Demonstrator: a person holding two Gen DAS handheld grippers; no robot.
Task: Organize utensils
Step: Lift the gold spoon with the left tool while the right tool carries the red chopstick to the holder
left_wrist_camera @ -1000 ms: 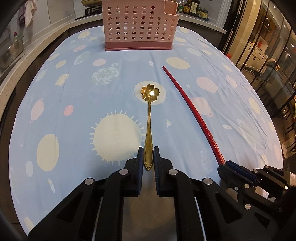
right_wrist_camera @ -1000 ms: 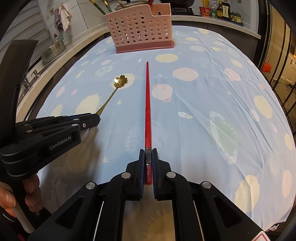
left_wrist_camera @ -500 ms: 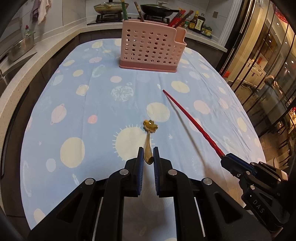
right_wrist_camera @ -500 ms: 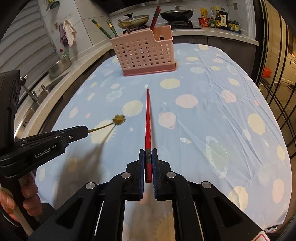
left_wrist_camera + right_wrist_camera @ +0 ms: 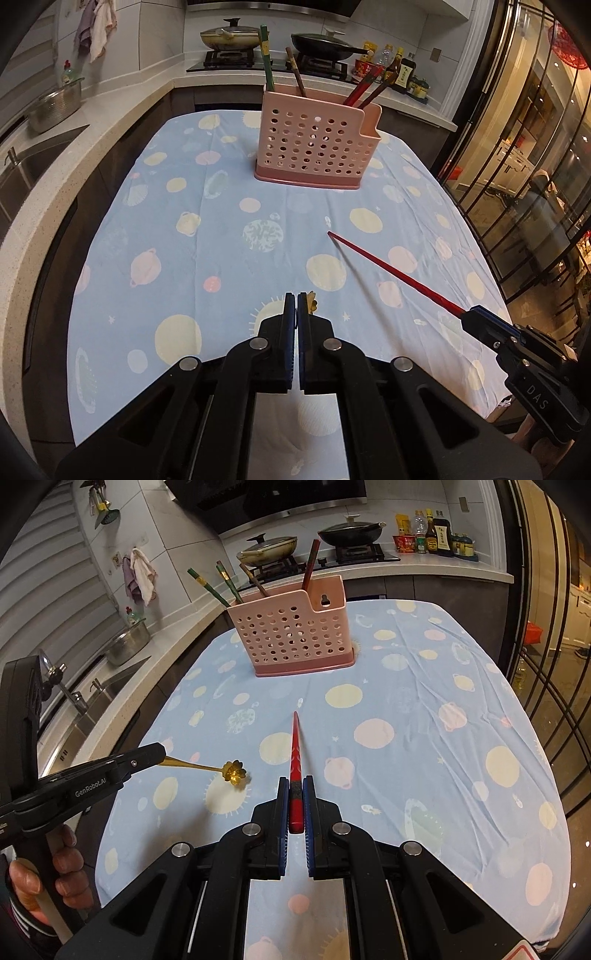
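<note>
Left wrist view, left gripper [image 5: 297,300] clamped on gold spoon [image 5: 227,770], spoon mostly hidden behind fingers, right gripper [image 5: 296,787] gripping red chopstick [image 5: 295,749].

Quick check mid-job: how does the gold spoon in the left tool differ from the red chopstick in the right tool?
The gold spoon is metallic with a flower-shaped bowl; the red chopstick is a plain tapering stick. The spoon looks shorter than the chopstick. In the right wrist view the spoon sticks out sideways from the left tool, while the chopstick points ahead from the right tool toward the pink holder. Both are gripped at the handle end and held above the tablecloth.
</note>
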